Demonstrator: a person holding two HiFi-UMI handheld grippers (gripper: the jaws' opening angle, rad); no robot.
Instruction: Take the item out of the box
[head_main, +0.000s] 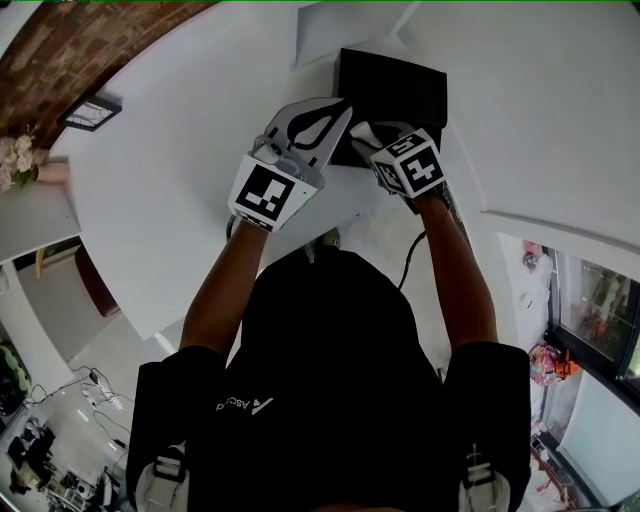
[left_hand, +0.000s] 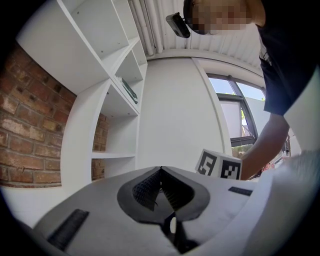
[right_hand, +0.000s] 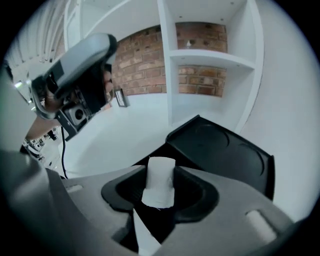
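White item (right_hand: 159, 186) tight in right gripper (right_hand: 160, 170) fingers by black box (right_hand: 225, 150); left gripper (left_hand: 160, 170) fingers together.

The box (right_hand: 227, 150) beyond the right gripper (right_hand: 160, 169) looks like matt black moulded plastic, smooth, with a faint sheen on its round recesses. The roll (right_hand: 159, 182) between that gripper's jaws is white, soft and matt, like paper or tissue. Both gripper shells are smooth, matt grey plastic. On the left gripper (left_hand: 160, 172) the pads (left_hand: 146, 189) are black, ribbed and rubbery. The table (right_hand: 125, 135) under the tools is white, smooth and satin. Ahead stand smooth white painted shelves (right_hand: 210, 57) backed by rough red brick (right_hand: 200, 35).
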